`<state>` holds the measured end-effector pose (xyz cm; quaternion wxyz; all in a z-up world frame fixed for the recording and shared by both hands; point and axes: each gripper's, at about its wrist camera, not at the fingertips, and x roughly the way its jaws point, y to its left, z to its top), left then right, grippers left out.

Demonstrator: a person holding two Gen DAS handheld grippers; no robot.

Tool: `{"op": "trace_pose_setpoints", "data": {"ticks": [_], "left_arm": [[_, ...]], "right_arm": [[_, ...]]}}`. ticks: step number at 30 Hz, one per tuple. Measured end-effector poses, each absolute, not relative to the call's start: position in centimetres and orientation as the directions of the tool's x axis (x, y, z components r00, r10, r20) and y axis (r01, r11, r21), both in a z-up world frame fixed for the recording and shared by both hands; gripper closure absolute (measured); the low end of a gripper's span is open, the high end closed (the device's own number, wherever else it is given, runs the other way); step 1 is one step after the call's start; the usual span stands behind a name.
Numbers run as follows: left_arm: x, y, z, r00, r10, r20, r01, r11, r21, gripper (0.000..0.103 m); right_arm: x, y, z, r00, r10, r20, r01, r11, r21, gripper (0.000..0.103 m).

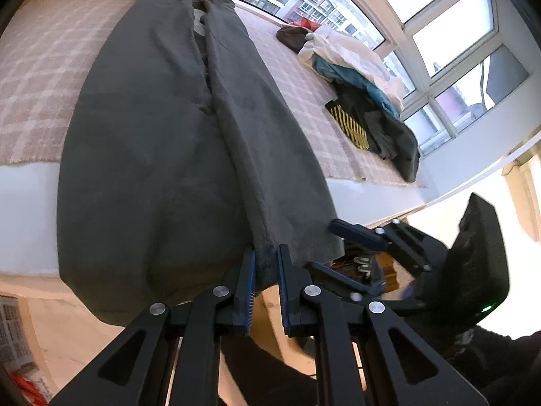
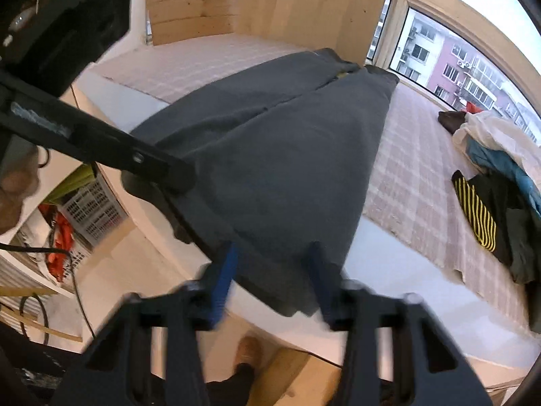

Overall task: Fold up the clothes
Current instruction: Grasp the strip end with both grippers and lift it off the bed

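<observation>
Lengthwise, trousers (image 1: 162, 142) waistband toward window

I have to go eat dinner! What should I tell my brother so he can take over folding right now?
Left tongs: shut on the hem end of the dark grey trousers.
Right tongs: open, around the hem next to them, not gripping.
Where things are: the trousers lie lengthwise on the checked bed, legs side by side, hems hanging over the near edge. A pile of other clothes waits by the window.
Done: trousers laid out flat.
Left: no fold shows yet. Probably close the right tongs on the hem, then carry it up toward the waist. After that, the pile.
</observation>
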<state>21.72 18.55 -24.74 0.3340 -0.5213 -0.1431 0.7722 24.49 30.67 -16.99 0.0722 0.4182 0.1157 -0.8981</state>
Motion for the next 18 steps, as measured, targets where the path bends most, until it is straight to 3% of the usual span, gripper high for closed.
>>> {"op": "trace_pose_setpoints", "data": {"ticks": [1,3,8,10,12,13,18], "left_arm": [[21.8,18.5,-24.6,-0.235,0.667,-0.707,-0.365,-0.735,-0.572,0.092],[22.0,18.7,-24.1,-0.240,0.668,-0.704,-0.372,-0.733,-0.569,0.092],[23.0,20.1,-22.6,-0.253,0.698,-0.670,-0.404,-0.706,-0.582,0.092],[23.2,20.4,-22.3,-0.265,0.692,-0.672,-0.417,-0.710,-0.567,0.092],[22.9,20.2,-22.5,-0.257,0.703,-0.664,-0.399,-0.702,-0.590,0.092],[22.6,19.9,-22.6,-0.254,0.706,-0.661,-0.382,-0.701,-0.602,0.092],[21.3,18.6,-21.4,-0.261,0.732,-0.630,-0.339,-0.680,-0.650,0.092]], "right_arm": [[24.4,31.3,-16.7,-0.633,-0.047,-0.773,0.221,-0.968,-0.122,0.103],[24.4,32.9,-15.9,-0.609,-0.101,-0.787,0.212,-0.977,-0.039,0.102],[25.7,35.2,-13.9,-0.615,-0.077,-0.785,0.185,-0.982,-0.048,0.102],[26.3,35.5,-13.4,-0.626,-0.105,-0.773,0.184,-0.983,-0.016,0.094],[26.7,34.9,-13.4,-0.645,-0.108,-0.757,0.189,-0.982,-0.021,0.054],[26.8,34.3,-13.6,-0.650,-0.126,-0.750,0.204,-0.979,-0.012,0.049],[25.9,31.1,-15.2,-0.631,-0.191,-0.752,0.268,-0.963,0.020,0.048]]}}
